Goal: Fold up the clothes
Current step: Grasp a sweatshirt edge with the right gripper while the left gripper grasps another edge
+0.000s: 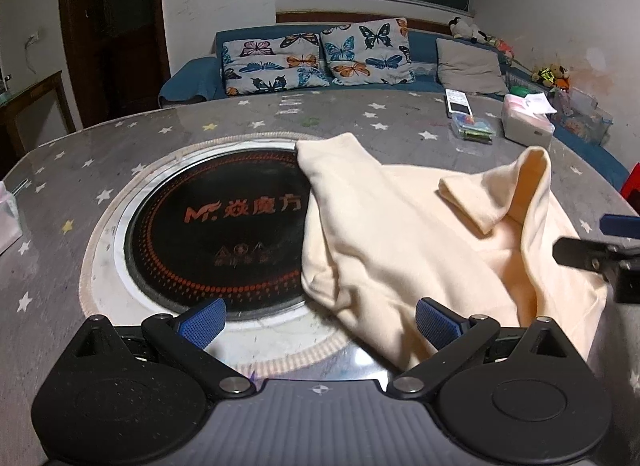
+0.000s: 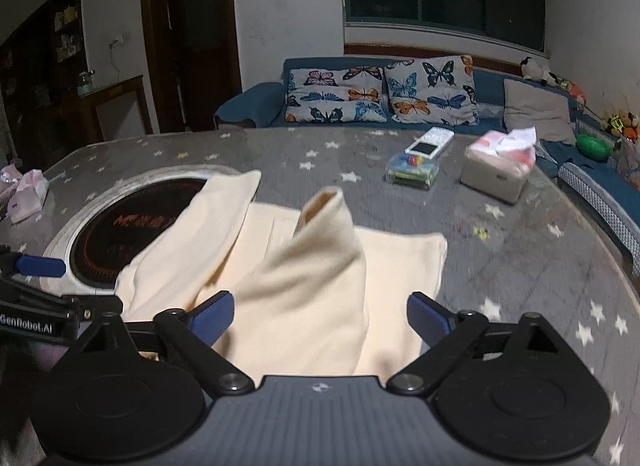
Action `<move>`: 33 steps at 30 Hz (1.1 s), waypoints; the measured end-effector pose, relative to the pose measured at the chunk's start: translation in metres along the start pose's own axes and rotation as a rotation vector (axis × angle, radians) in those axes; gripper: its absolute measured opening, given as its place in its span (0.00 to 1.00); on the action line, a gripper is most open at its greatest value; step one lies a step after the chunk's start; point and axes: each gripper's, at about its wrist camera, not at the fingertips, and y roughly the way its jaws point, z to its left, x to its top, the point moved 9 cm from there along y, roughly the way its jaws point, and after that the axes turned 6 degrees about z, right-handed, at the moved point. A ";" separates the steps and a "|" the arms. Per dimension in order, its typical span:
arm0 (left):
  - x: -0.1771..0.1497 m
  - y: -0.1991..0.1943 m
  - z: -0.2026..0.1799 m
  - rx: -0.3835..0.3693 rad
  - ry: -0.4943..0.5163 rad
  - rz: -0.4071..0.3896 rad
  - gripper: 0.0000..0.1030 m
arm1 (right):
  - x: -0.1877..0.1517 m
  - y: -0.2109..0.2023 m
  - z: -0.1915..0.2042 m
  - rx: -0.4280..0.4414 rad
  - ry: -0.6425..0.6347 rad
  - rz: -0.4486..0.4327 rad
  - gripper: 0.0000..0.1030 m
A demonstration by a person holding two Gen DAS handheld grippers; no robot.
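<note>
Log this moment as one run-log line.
task: fold clothes | cream garment bunched on table | left gripper open | right gripper open

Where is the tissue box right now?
In the right wrist view, the tissue box sits on the starred table at far right, just right of the clear plastic box and the remote.

Two handheld grippers of one build are seen. On the left gripper, black linkage arms are pinned by silver screws to round black discs, with blue ribbed pads at the tips and a grey ridged body at the bottom centre. The right gripper is built alike; white "GenRobot.AI" lettering is carried on the black piece at lower left of the right wrist view.
</note>
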 end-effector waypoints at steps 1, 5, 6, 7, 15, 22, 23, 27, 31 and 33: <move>0.003 0.001 0.000 -0.004 -0.004 0.000 0.98 | 0.004 0.002 0.000 0.000 -0.002 -0.004 0.89; 0.019 0.008 -0.001 -0.023 -0.021 0.004 0.87 | 0.023 0.016 -0.004 0.003 -0.009 -0.002 0.77; 0.024 0.010 -0.001 -0.025 -0.022 0.004 0.85 | 0.027 0.020 -0.004 0.003 -0.012 0.002 0.76; 0.029 0.013 -0.002 -0.025 -0.021 0.001 0.83 | 0.030 0.024 -0.004 0.003 -0.018 0.004 0.73; 0.078 0.049 -0.011 -0.030 -0.014 -0.004 0.79 | 0.038 0.051 -0.014 0.020 -0.017 0.042 0.36; 0.123 0.097 -0.022 -0.025 -0.024 0.002 0.79 | 0.038 0.055 -0.019 0.037 -0.006 0.037 0.18; 0.129 0.104 -0.024 -0.021 -0.022 0.000 0.78 | 0.038 0.054 -0.020 0.039 -0.006 0.034 0.17; 0.144 0.133 -0.029 0.003 -0.010 0.006 0.70 | 0.039 0.049 -0.025 0.042 -0.002 0.022 0.15; 0.148 0.160 -0.030 0.010 -0.028 0.052 0.55 | 0.040 0.044 -0.031 0.039 0.004 0.008 0.15; 0.149 0.163 -0.030 0.001 -0.028 0.045 0.54 | 0.040 0.042 -0.035 0.039 0.008 0.001 0.14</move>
